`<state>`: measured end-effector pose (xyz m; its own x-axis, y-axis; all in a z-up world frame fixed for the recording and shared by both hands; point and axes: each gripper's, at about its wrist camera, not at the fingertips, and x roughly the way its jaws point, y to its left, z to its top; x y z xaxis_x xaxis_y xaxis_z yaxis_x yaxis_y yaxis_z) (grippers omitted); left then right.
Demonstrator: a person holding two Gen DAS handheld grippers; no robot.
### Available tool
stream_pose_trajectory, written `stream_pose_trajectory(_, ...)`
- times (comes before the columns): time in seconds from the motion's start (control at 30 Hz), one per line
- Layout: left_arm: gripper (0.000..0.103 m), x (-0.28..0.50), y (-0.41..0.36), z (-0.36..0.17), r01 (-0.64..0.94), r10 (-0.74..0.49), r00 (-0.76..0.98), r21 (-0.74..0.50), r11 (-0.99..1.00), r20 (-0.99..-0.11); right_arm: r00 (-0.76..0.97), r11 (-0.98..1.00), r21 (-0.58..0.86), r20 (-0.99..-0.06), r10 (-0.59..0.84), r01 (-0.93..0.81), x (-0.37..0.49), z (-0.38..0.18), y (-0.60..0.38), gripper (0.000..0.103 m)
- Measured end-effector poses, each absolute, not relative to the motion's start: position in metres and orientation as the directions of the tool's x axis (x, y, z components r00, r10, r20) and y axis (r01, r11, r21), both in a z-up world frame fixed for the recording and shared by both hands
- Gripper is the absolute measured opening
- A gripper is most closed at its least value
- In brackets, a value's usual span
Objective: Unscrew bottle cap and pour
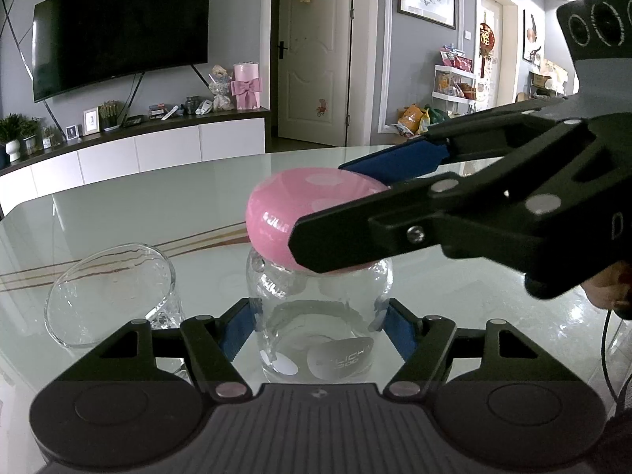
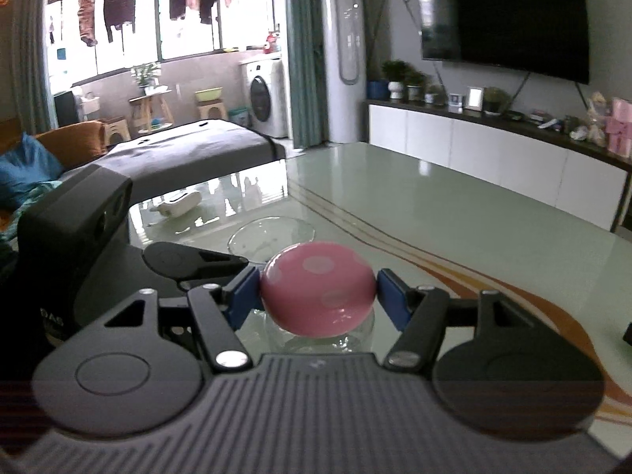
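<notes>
Left tongs [image 1: 318, 326]: squeezing the clear bottle [image 1: 320, 316].
Right tongs [image 2: 318, 290]: squeezing the pink cap [image 2: 316, 288].
Glass [image 1: 110, 292]: on the table [image 1: 158, 205], left of the bottle.

Soft daylight from overexposed balcony windows [image 2: 158, 15] glares off the glossy table [image 2: 454, 213]; fisheye edges bend, darken and blur.

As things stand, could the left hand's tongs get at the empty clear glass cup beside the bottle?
Probably not yet. The left tongs are shut on the clear glass bottle, steadying it while the right tongs clamp its pink dotted cap. The clear glass cup stands unobstructed beside them, reachable only after letting go.
</notes>
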<state>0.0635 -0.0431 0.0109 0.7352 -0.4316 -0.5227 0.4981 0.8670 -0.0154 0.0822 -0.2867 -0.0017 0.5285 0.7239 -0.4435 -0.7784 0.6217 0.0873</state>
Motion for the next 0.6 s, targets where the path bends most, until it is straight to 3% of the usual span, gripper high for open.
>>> stream_pose_trajectory(0.6, 0.074, 0.0623, -0.0442, 0.0111, 0.498, -0.432, 0.735, -0.016, 0.867, -0.523, 0.468, 0.561, 0.078, -0.465, 0.752, -0.824, 0.0886, 0.0085, -0.2887, 0.067)
